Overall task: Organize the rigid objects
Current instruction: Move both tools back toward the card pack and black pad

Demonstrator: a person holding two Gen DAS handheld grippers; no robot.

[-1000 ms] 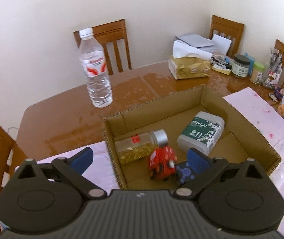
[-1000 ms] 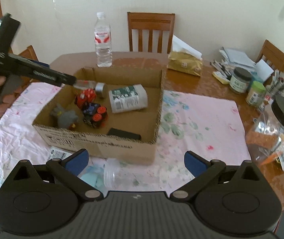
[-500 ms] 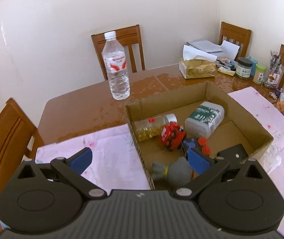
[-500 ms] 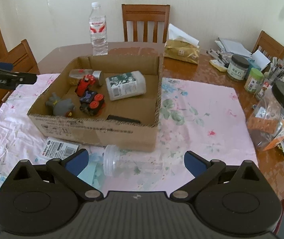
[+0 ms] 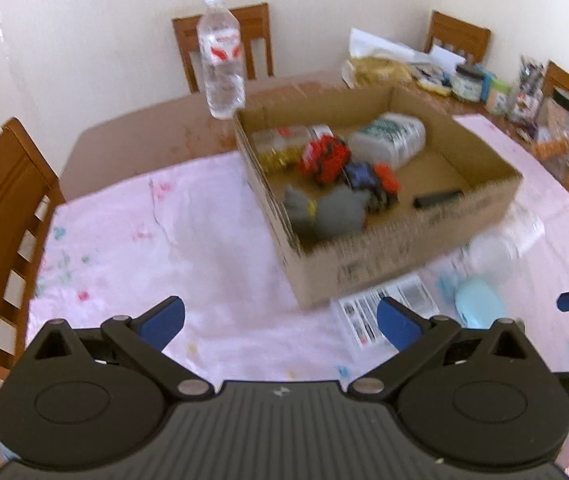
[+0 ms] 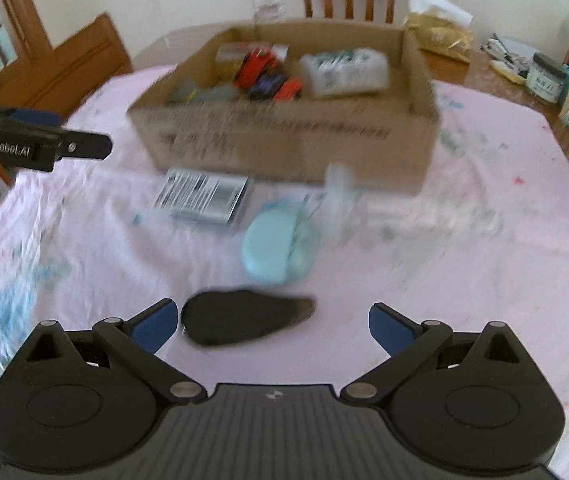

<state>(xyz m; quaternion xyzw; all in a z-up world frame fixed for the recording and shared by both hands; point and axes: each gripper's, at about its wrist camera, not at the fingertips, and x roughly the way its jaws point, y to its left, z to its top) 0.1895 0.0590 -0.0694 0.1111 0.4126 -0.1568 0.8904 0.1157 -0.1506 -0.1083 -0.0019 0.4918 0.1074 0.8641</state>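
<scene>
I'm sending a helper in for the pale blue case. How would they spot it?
Find the cardboard box on the pink tablecloth. On the cloth just in front of its near wall lies the pale blue case, between a barcoded packet and a clear plastic container. It alone is rounded, opaque and sky blue.

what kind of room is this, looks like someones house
Most likely a home dining room: wooden dining chairs stand around a brown table partly covered by a pink floral cloth, and jars and papers clutter its far end near a plain cream wall.
</scene>
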